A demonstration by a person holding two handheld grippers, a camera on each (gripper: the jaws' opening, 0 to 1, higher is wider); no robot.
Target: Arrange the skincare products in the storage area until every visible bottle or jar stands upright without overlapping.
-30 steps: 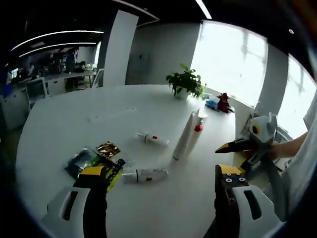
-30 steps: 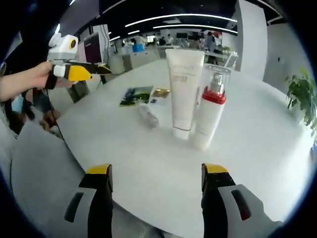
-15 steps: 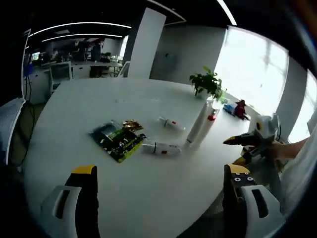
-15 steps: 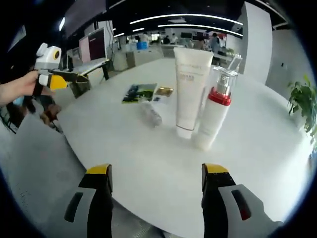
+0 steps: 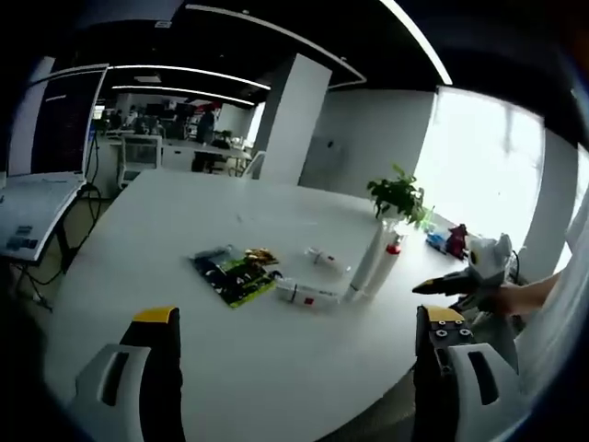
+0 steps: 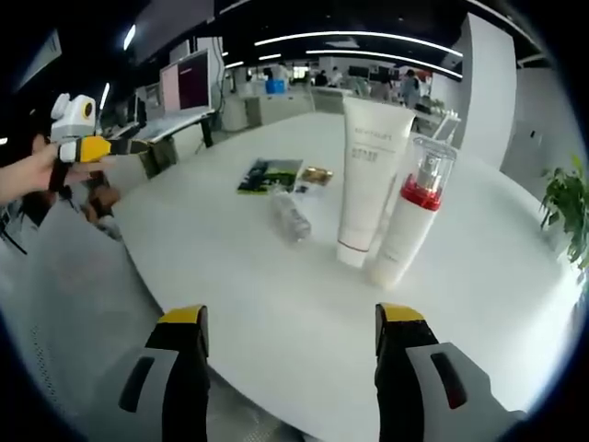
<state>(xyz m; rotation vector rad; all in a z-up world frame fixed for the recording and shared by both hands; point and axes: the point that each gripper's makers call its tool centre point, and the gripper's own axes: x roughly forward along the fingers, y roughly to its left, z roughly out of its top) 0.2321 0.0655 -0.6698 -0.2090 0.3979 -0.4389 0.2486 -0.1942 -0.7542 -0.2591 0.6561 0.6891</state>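
On the white round table (image 5: 138, 276) a white tube (image 5: 365, 261) and a pump bottle with a red collar (image 5: 387, 265) stand upright side by side. Two small white bottles lie flat, one (image 5: 308, 295) in front of the tube and one (image 5: 328, 261) behind it. The right gripper view shows the tube (image 6: 368, 184), the pump bottle (image 6: 409, 226) and one lying bottle (image 6: 290, 216). My left gripper (image 5: 294, 318) is open and empty, well back from the table edge. My right gripper (image 6: 293, 318) is open and empty too, short of the upright pair.
Green and black packets (image 5: 235, 274) and a gold sachet (image 5: 262, 256) lie left of the bottles. A potted plant (image 5: 398, 195) stands at the far side. The other gripper (image 5: 460, 276) hangs off the table's right edge. Desks and monitors fill the office behind.
Both views have pulled back from the table, so the products look smaller and farther. The left gripper has drawn away from the packets. No product has moved.
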